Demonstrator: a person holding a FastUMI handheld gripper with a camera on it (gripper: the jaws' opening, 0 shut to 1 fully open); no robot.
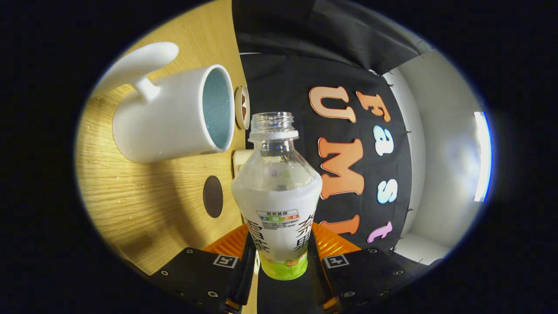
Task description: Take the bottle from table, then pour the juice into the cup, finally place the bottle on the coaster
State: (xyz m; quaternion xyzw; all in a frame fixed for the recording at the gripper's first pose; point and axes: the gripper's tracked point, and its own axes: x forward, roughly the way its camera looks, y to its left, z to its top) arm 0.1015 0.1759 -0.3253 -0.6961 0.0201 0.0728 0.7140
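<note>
My gripper (282, 255) is shut on the lower body of a clear plastic bottle (279, 192) with a white label and a green base. The bottle has no cap, and its open mouth points ahead of the fingers. The gripper is rolled sideways, so the bottle lies about level with the wooden table (144, 209). A white cup (170, 117) with a pale blue inside stands on the table beyond the fingers, its rim close to the bottle's mouth. No stream of juice shows. A dark round coaster (213, 196) lies on the table nearer to me than the cup.
A small round wooden disc (242, 107) lies past the cup near the table's far edge. A cream-coloured object (239, 160) is partly hidden behind the bottle. The black booth cloth hangs just beyond the table.
</note>
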